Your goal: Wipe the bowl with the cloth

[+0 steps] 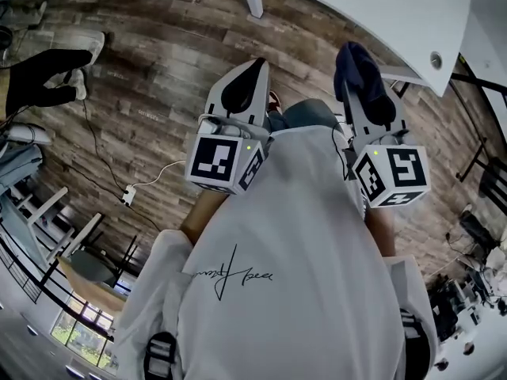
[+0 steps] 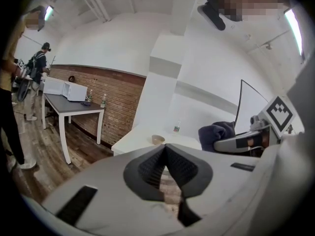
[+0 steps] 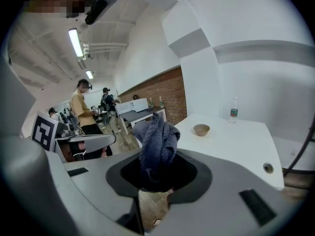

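Observation:
A small tan bowl stands on a white table, some way ahead of both grippers. It also shows in the left gripper view as the bowl, near that table's edge. My right gripper is shut on a dark blue cloth that bunches up above its jaws. From the head view the cloth covers the tips of the right gripper. My left gripper is shut with nothing in it; the head view shows the left gripper over wooden floor, short of the table.
A clear water bottle stands behind the bowl by the white wall. The table has a round cable hole. A grey table with a white appliance stands by a brick wall, with people nearby. A cable and plug strip lie on the floor.

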`<action>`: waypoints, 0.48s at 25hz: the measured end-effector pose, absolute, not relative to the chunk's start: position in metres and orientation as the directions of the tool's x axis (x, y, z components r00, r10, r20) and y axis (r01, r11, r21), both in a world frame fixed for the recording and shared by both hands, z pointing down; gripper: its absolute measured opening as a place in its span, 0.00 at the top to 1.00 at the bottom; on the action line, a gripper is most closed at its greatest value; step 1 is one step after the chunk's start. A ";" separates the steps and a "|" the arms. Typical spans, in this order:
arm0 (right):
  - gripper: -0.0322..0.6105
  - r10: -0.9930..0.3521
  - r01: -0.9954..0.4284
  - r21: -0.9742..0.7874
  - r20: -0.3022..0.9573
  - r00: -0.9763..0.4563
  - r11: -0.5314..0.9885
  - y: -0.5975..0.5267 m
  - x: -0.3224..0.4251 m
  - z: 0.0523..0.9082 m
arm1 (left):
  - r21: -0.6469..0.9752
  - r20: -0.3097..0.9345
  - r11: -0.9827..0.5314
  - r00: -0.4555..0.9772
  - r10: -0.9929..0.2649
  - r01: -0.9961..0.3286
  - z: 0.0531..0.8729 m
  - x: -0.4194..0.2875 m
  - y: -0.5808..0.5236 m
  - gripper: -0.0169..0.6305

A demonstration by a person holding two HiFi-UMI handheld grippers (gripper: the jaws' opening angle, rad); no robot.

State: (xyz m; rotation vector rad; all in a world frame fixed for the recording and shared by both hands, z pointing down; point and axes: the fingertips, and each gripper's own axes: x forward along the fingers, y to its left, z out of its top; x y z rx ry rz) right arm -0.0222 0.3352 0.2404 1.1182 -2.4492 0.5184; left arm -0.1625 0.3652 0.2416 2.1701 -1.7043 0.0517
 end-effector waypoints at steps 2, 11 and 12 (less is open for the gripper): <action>0.81 -0.621 -0.766 -0.158 0.496 -0.607 0.623 0.334 -0.027 0.239 | 0.270 0.252 -0.191 0.261 -0.932 -0.944 0.240 -0.165 0.364 0.99; 0.81 -0.642 -0.778 -0.179 0.470 -0.606 0.603 0.312 -0.030 0.236 | 0.256 0.269 -0.203 0.272 -0.924 -0.945 0.243 -0.165 0.344 0.99; 0.81 -0.645 -0.779 -0.185 0.465 -0.606 0.599 0.310 -0.031 0.237 | 0.253 0.274 -0.210 0.278 -0.921 -0.944 0.244 -0.164 0.341 0.99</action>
